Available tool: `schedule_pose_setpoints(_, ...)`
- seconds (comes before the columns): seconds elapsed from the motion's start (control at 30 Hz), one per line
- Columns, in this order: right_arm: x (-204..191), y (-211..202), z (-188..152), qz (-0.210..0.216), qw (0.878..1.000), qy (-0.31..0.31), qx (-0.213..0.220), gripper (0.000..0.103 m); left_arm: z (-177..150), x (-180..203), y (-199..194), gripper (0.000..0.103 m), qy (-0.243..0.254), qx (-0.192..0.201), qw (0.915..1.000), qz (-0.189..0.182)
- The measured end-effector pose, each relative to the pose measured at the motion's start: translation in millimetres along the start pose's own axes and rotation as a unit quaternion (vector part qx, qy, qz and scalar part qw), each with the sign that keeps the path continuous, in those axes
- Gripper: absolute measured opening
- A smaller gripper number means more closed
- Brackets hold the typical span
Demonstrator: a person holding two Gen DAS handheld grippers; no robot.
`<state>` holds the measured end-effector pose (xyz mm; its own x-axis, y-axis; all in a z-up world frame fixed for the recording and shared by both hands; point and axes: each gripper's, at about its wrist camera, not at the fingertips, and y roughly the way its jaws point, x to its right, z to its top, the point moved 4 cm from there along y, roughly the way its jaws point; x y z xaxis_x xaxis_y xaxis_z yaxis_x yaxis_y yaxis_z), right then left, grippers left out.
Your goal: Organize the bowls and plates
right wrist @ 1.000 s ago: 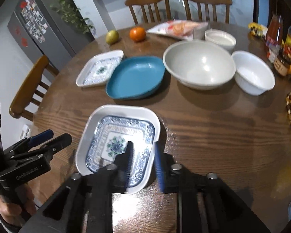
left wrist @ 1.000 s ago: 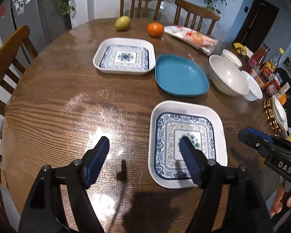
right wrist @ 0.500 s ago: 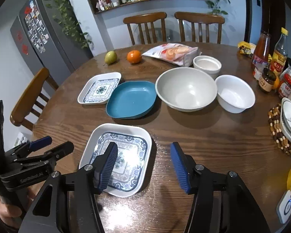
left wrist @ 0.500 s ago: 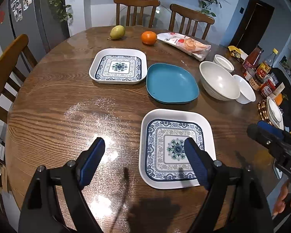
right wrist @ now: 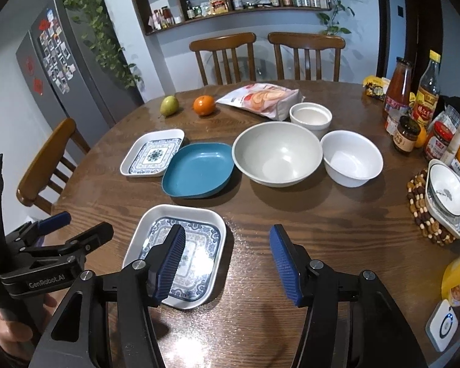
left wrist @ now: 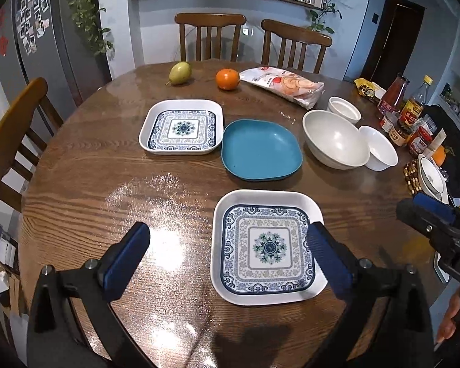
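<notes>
A blue-patterned square plate (left wrist: 266, 245) (right wrist: 181, 251) lies flat near the table's front edge. My left gripper (left wrist: 227, 245) hovers above its left rim, jaws opening wide, with nothing between them. My right gripper (right wrist: 227, 236) hangs over the plate's right edge, open and holding nothing. Farther back sit a matching patterned plate (left wrist: 182, 127), a blue plate (left wrist: 260, 148), a large grey bowl (right wrist: 277, 153), a white bowl (right wrist: 351, 158) and a small white bowl (right wrist: 309, 115).
A pear (left wrist: 179, 73), an orange (left wrist: 227, 79) and a snack bag (left wrist: 283, 86) lie at the back. Bottles and jars (right wrist: 414, 104) crowd the right edge, beside a beaded trivet (right wrist: 420, 208) bearing a bowl on a plate. Wooden chairs ring the table.
Both grippers have risen and drawn back from the near plate. The right jaws went from nearly shut to open, and the left jaws spread wider.
</notes>
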<state>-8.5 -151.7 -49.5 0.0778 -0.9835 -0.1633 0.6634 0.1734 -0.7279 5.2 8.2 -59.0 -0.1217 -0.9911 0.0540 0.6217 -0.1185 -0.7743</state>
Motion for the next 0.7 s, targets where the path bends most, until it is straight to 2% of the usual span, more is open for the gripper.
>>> schedule_pose_setpoints(0.7,5,-15,3,-0.004,1.000,0.001,0.020,0.058,1,10,-7,0.102,0.004,0.005,1.0000,-0.001)
